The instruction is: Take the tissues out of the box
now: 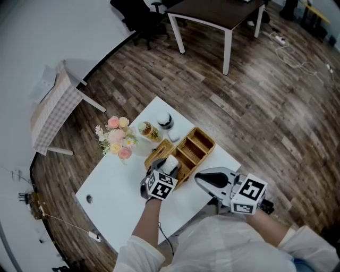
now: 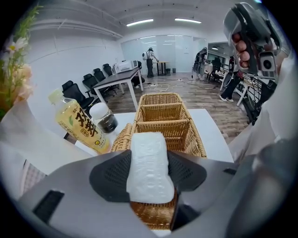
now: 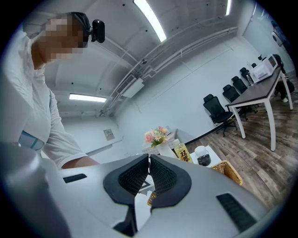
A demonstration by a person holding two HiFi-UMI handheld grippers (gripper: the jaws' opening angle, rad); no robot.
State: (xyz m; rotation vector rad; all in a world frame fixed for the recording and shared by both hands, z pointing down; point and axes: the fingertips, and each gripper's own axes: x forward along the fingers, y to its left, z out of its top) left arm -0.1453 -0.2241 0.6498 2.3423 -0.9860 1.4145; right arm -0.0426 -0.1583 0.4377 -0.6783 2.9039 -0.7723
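Observation:
A white tissue pack (image 2: 148,167) is pinched between the black pads of my left gripper (image 2: 148,175), which is shut on it just above the near end of a wicker divided basket (image 2: 160,109). In the head view the tissue pack (image 1: 171,162) sits at the left gripper (image 1: 169,168) over the basket's (image 1: 197,144) left compartment. My right gripper (image 1: 198,178) hovers to the right of the basket, off the table's near edge. Its pads (image 3: 160,175) stand together with nothing between them.
On the white table (image 1: 119,191) behind the basket stand a yellow drink bottle (image 2: 78,123), a dark-lidded jar (image 2: 103,118) and a flower bunch (image 1: 117,137). Wooden floor surrounds the table; a dark desk (image 1: 218,13) stands far off.

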